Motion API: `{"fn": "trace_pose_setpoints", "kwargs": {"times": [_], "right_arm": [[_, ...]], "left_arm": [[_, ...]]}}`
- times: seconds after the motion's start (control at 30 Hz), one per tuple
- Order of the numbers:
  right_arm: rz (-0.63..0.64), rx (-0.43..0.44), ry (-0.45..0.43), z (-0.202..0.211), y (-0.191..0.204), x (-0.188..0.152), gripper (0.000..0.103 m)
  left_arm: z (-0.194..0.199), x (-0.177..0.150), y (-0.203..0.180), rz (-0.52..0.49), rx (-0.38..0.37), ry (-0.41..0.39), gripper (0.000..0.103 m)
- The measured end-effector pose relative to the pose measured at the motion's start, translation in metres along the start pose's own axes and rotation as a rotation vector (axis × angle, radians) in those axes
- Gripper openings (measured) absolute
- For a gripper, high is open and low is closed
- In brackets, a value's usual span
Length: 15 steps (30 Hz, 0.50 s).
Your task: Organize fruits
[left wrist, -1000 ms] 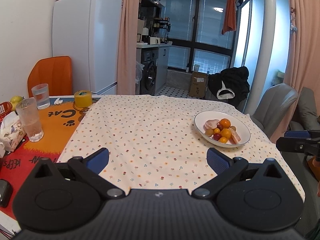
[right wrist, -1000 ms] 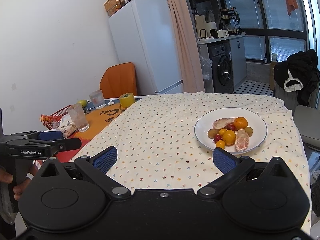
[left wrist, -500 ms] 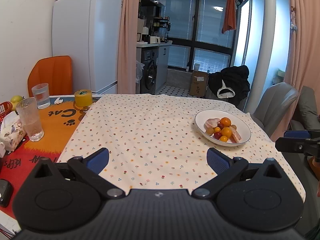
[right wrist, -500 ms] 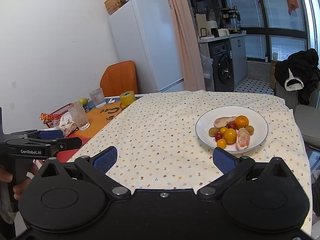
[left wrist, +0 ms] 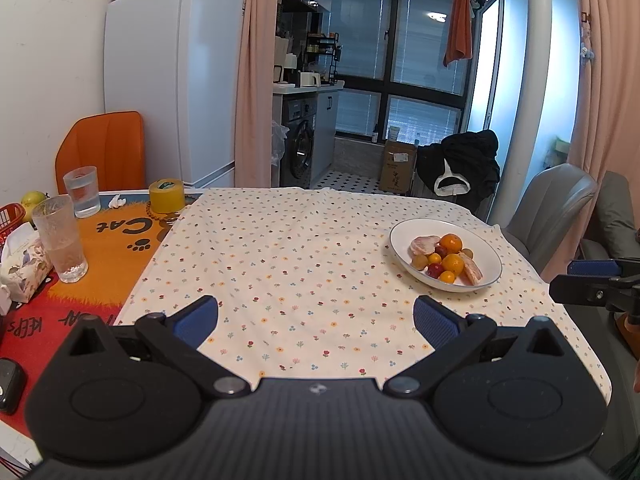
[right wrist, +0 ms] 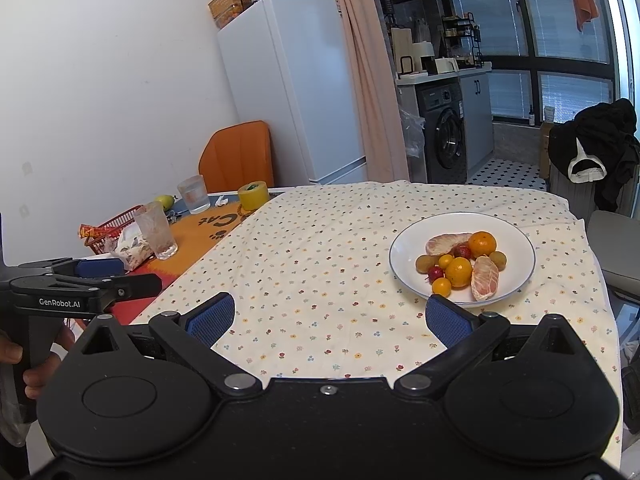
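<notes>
A white plate [left wrist: 404,232] [right wrist: 516,240] stands on the right side of the flowered tablecloth [left wrist: 288,256]. It holds two oranges [right wrist: 482,243], two peeled citrus segments [right wrist: 485,278], and several small red, yellow and green fruits [right wrist: 425,263]. My left gripper [left wrist: 316,318] hovers open over the near edge of the cloth, with nothing between its blue pads. My right gripper [right wrist: 328,318] is open and empty too, with its right pad [right wrist: 444,320] just short of the plate's near rim. Each gripper shows at the edge of the other's view.
On the orange mat at left stand two glasses [left wrist: 60,240] [left wrist: 82,191], a yellow tape roll [left wrist: 167,196], a tissue pack [left wrist: 20,264], a red basket [right wrist: 108,228] and a green fruit [left wrist: 33,199]. Chairs [left wrist: 552,208] flank the table; a fridge [left wrist: 172,80] stands behind.
Both views have shifted slightly, with the plate drifting a little up and right in frame. Both grippers have stayed open and empty.
</notes>
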State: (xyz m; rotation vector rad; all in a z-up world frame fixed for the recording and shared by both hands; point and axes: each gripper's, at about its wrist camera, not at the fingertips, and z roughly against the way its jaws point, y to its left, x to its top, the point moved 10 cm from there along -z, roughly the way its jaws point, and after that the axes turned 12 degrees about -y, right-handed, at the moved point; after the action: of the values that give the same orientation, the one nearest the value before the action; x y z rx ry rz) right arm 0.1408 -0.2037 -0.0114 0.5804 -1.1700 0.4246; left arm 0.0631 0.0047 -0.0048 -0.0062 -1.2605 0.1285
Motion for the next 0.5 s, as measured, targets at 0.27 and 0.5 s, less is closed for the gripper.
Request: {"fn": "trace_pose_setpoints", "kwargs": {"times": [0.27, 0.5], "right_arm": [[0.0, -0.001, -0.001, 0.0001, -0.0001, -0.0003, 0.103], [0.003, -0.004, 0.002, 0.0003, -0.0018, -0.0009, 0.103]], "left_arm": [[-0.0001, 0.0, 0.0002, 0.0, 0.001, 0.0, 0.103], [0.0, 0.0, 0.0001, -0.001, 0.0, 0.0, 0.103]]}}
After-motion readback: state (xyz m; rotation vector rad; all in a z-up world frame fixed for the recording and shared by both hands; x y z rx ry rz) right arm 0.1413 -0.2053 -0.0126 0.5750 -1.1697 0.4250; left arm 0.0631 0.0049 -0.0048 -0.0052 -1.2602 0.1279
